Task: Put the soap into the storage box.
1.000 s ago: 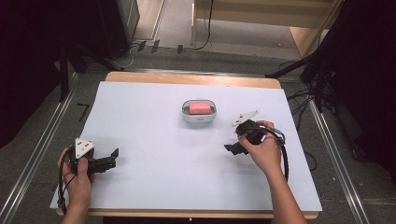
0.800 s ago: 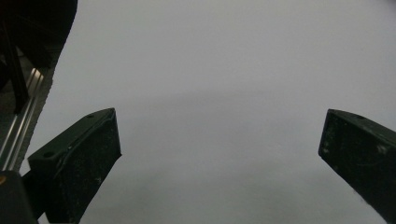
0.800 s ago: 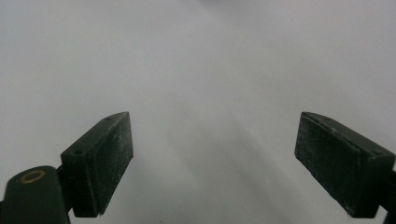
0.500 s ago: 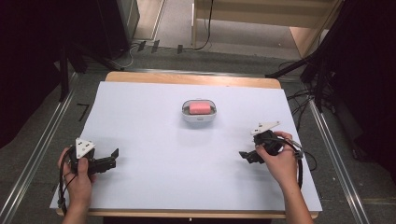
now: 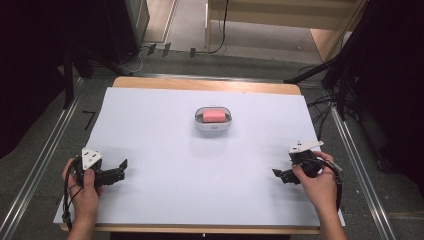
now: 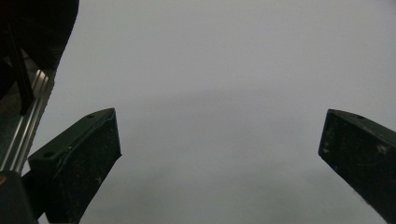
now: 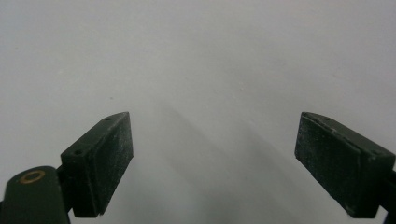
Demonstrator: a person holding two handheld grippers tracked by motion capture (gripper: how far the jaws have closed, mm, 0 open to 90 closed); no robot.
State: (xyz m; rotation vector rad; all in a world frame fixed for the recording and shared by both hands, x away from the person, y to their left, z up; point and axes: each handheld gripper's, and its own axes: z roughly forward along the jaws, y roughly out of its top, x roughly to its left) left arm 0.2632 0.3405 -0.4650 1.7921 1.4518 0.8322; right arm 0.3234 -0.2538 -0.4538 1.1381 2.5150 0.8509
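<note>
tongs, left [image 5: 122,164] and right [image 5: 276,173], both wide open, empty; soap dish [image 5: 213,124] well apart

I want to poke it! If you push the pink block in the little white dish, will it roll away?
Probably not: the pink block looks flat-sided, and the white dish rims it in. The dish looks small and light, so it may slide on the smooth white table cover.

White sheet [image 5: 200,195]: beneath and between left tongs [image 5: 121,169] and right tongs [image 5: 278,175] | wooden table edge [image 5: 205,85]: well beyond both | left rail [image 5: 42,160]: near, outside left tongs | right rail [image 5: 351,160]: near, outside right tongs | floor cables [image 5: 160,49]: farthest, past the wooden edge
</note>
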